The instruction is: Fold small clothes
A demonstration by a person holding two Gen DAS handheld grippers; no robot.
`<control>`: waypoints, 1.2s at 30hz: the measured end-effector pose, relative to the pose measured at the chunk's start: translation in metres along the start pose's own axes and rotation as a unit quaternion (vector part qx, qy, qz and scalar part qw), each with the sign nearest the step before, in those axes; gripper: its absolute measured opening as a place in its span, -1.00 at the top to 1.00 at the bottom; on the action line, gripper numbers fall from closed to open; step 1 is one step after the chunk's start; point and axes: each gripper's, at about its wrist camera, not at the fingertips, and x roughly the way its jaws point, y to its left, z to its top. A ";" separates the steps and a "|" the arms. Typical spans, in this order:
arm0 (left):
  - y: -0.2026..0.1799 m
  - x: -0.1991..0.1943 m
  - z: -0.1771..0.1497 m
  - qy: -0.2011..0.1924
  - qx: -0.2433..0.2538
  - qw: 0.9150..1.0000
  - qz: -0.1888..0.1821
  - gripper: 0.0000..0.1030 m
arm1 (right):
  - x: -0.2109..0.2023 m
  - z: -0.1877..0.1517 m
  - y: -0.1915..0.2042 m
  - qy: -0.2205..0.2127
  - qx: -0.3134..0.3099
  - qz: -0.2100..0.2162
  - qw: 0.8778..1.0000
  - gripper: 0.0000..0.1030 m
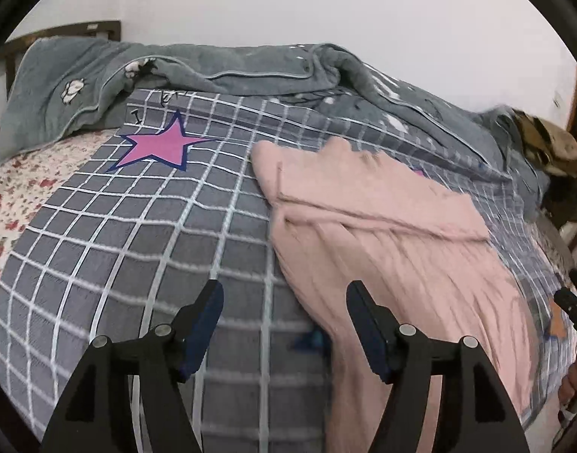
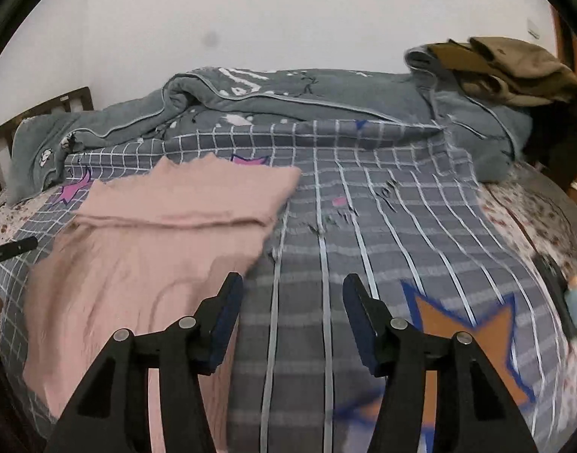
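The soft pink knitted garment [image 1: 383,226] was seen spread flat on the grey bedcover with a white grid pattern [image 1: 137,245], its far end turned back over itself in a straight fold. The left gripper [image 1: 284,324] was held above the cover with its jaws parted wide and nothing between them; the garment lay just to its right, passing beneath the right finger. The right gripper [image 2: 292,313] was likewise held open and empty, with the garment [image 2: 156,226] to its left, its edge under the left finger. Printed stars, pink [image 1: 160,143] and orange [image 2: 473,343], were visible on the cover. A rumpled grey-green quilt [image 2: 288,98] was heaped along the far side against the white wall.
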 end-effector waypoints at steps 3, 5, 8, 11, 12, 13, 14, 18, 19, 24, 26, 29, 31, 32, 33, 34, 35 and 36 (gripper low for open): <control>-0.009 -0.018 -0.022 0.003 0.010 1.000 -0.003 -0.28 | -0.022 -0.022 0.007 -0.003 -0.011 -0.013 1.000 -0.05; -0.014 -0.026 -0.037 0.005 0.009 1.000 -0.011 -0.28 | -0.035 -0.037 0.013 -0.014 -0.017 -0.031 0.999 -0.05; -0.019 -0.033 -0.063 0.021 0.001 1.000 -0.018 -0.28 | -0.046 -0.059 0.020 0.010 -0.026 0.003 1.000 -0.05; -0.021 -0.034 -0.087 0.037 -0.002 0.999 -0.021 -0.28 | -0.053 -0.079 0.027 0.017 -0.038 0.018 0.999 -0.05; -0.020 -0.034 -0.097 0.043 -0.009 0.999 -0.026 -0.28 | -0.053 -0.086 0.028 0.022 -0.037 0.028 0.999 -0.05; -0.019 -0.034 -0.101 0.047 -0.015 0.998 -0.033 -0.27 | -0.052 -0.090 0.030 0.025 -0.034 0.035 0.998 -0.05; -0.017 -0.033 -0.107 0.051 -0.024 0.997 -0.051 -0.23 | -0.049 -0.093 0.031 0.029 -0.030 0.042 0.998 -0.05; -0.020 -0.028 -0.117 0.058 -0.027 0.997 -0.048 -0.20 | -0.038 -0.102 0.036 0.043 -0.011 0.053 0.998 -0.05; -0.023 -0.026 -0.120 0.057 -0.020 0.997 -0.043 -0.18 | -0.034 -0.104 0.037 0.048 -0.007 0.058 0.997 -0.05; -0.033 -0.024 -0.122 0.043 -0.010 0.999 -0.026 -0.17 | -0.014 -0.115 0.049 0.072 -0.006 0.060 0.996 -0.05; -0.040 -0.022 -0.123 0.037 -0.005 0.999 -0.012 0.12 | -0.012 -0.119 0.052 0.069 -0.005 0.054 0.996 -0.07; -0.050 -0.018 -0.120 0.041 0.020 0.998 0.035 0.84 | -0.011 -0.120 0.060 0.062 -0.012 0.041 0.997 -0.08; -0.048 -0.022 -0.115 0.041 0.015 0.999 0.017 0.86 | -0.013 -0.120 0.064 0.059 -0.017 0.053 0.997 0.28; -0.045 -0.026 -0.114 0.037 0.008 0.999 0.010 0.87 | -0.015 -0.119 0.065 0.058 -0.023 0.060 0.996 0.78; -0.039 -0.032 -0.113 0.029 -0.005 1.000 -0.008 0.87 | -0.018 -0.118 0.066 0.052 -0.029 0.055 0.997 0.89; -0.032 -0.039 -0.113 0.022 -0.017 0.999 -0.024 0.87 | -0.025 -0.116 0.064 0.038 -0.030 0.049 0.998 0.89; -0.023 -0.046 -0.113 0.017 -0.032 0.999 -0.037 0.87 | -0.032 -0.114 0.058 0.024 -0.016 0.057 0.998 0.90; -0.017 -0.050 -0.114 0.014 -0.041 0.998 -0.041 0.87 | -0.037 -0.112 0.052 0.016 -0.001 0.068 0.998 0.90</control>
